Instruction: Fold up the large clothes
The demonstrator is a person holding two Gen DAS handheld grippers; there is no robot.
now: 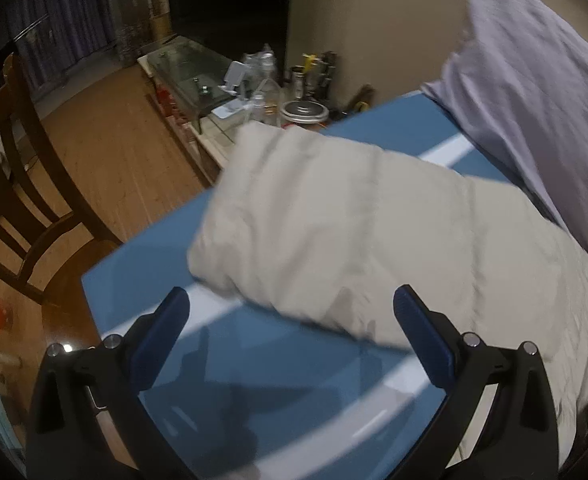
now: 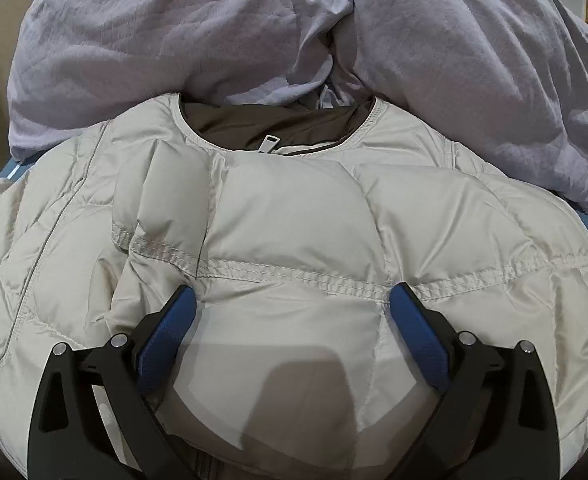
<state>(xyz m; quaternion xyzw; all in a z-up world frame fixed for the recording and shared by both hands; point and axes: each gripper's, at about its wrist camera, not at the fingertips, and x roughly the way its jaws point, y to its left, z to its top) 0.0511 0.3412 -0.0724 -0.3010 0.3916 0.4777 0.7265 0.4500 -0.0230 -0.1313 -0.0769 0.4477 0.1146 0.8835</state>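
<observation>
Item: cream puffer jacket (image 2: 294,216), lying on the blue table (image 1: 141,264), collar at the far side against a lilac garment (image 2: 173,40) heaped behind. A sleeve appears folded across the chest; body folds seemingly remain. Right gripper (image 2: 291,298) spread wide over the chest, gripping nothing. Left gripper (image 1: 289,304) spread wide, empty, near the jacket's left edge.

Left gripper (image 1: 291,304) gaping over blue table (image 1: 253,360), blurred, seemingly cream jacket (image 1: 354,240)
</observation>
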